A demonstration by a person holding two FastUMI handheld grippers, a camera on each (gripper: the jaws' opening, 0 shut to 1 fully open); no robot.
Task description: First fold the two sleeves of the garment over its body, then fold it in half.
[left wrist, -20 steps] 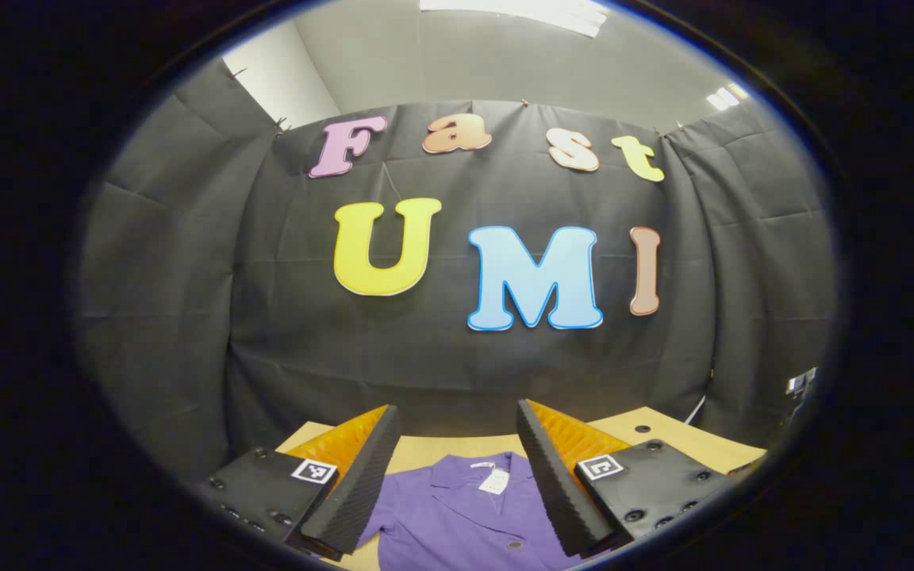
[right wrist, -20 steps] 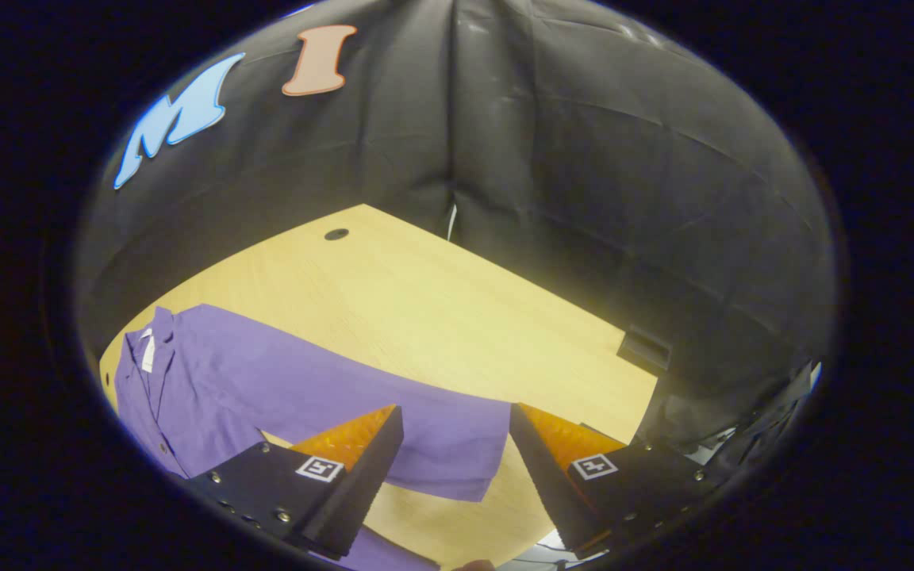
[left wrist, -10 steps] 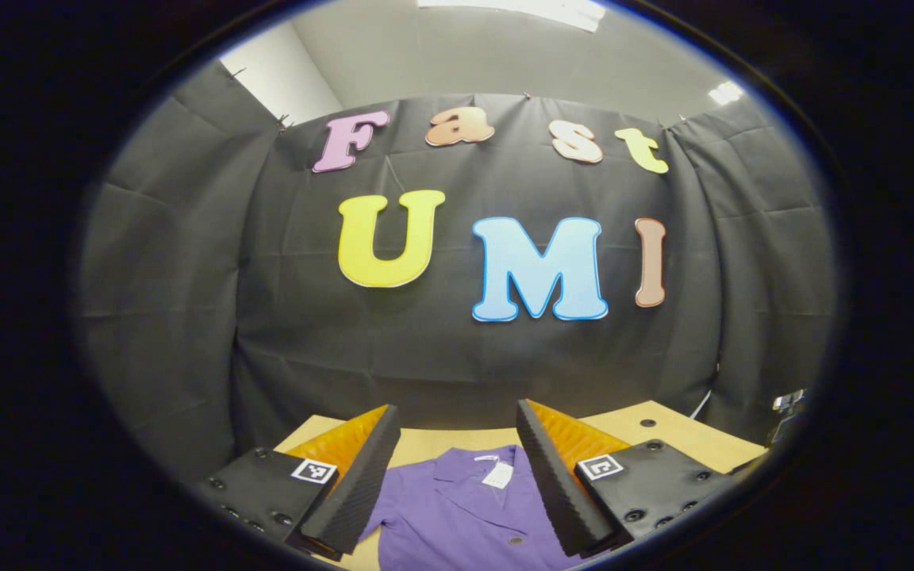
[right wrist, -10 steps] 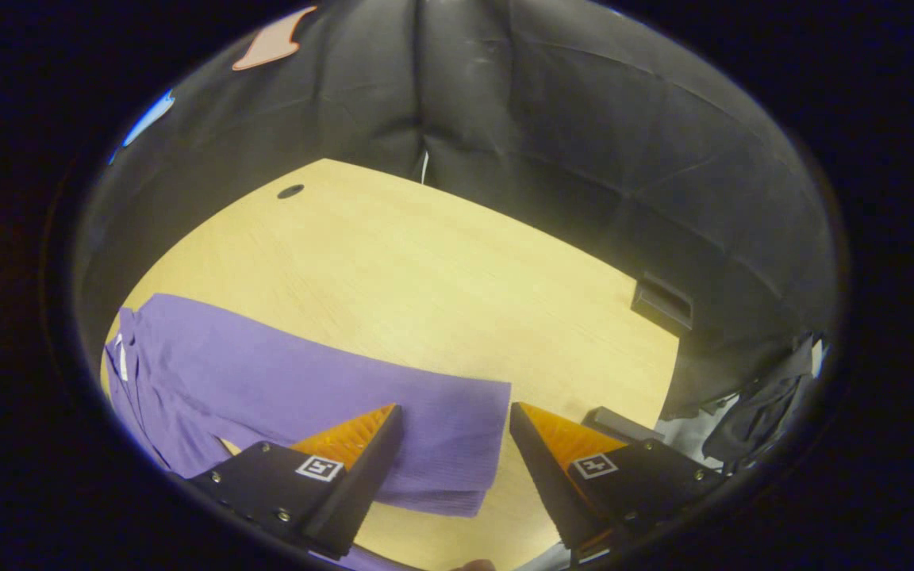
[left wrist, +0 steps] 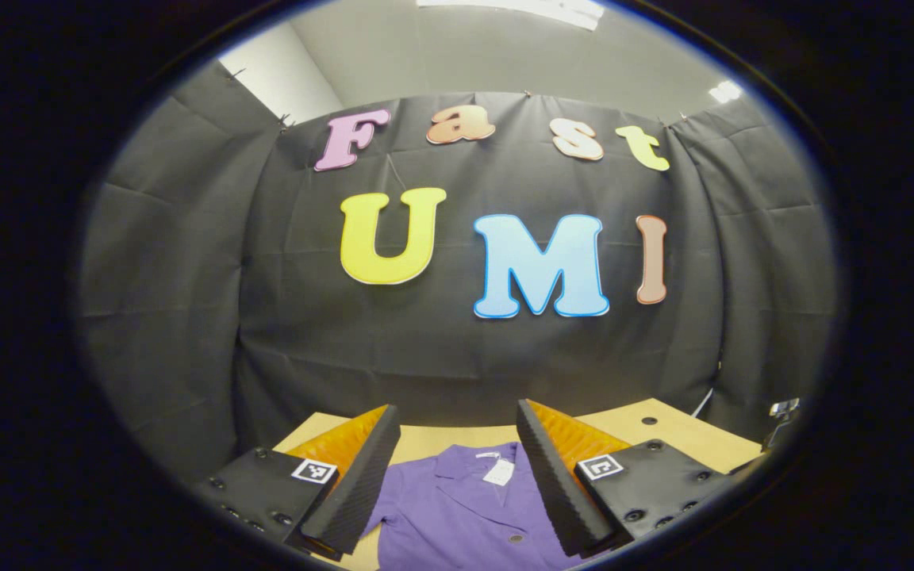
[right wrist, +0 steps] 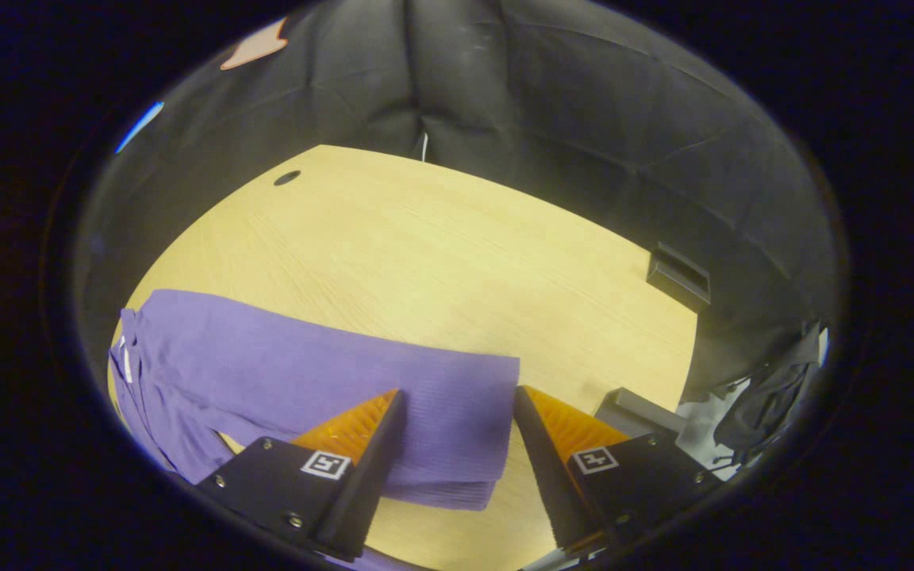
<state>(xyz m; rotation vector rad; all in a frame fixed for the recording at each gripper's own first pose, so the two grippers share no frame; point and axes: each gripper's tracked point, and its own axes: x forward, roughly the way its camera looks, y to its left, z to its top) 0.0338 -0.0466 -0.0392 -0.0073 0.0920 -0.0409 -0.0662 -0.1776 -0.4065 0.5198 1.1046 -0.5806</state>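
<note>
Both grippers, left [left wrist: 457, 476] and right [right wrist: 457, 468], spread apart above shirt [right wrist: 306, 381] on table [right wrist: 441, 254], gripping nothing.

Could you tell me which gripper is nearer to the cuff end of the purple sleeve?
Right. The right gripper hangs open just above the sleeve cuff; the left gripper is open over the collar.

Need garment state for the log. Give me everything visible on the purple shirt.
The purple shirt lies flat on the light wooden table. It looks like a soft ribbed knit. The left gripper view shows an open collar with a white tag and one dark button. In the right gripper view a long sleeve stretches straight out, unfolded, its cuff end between the open jaws of the right gripper; contact cannot be told.
</note>
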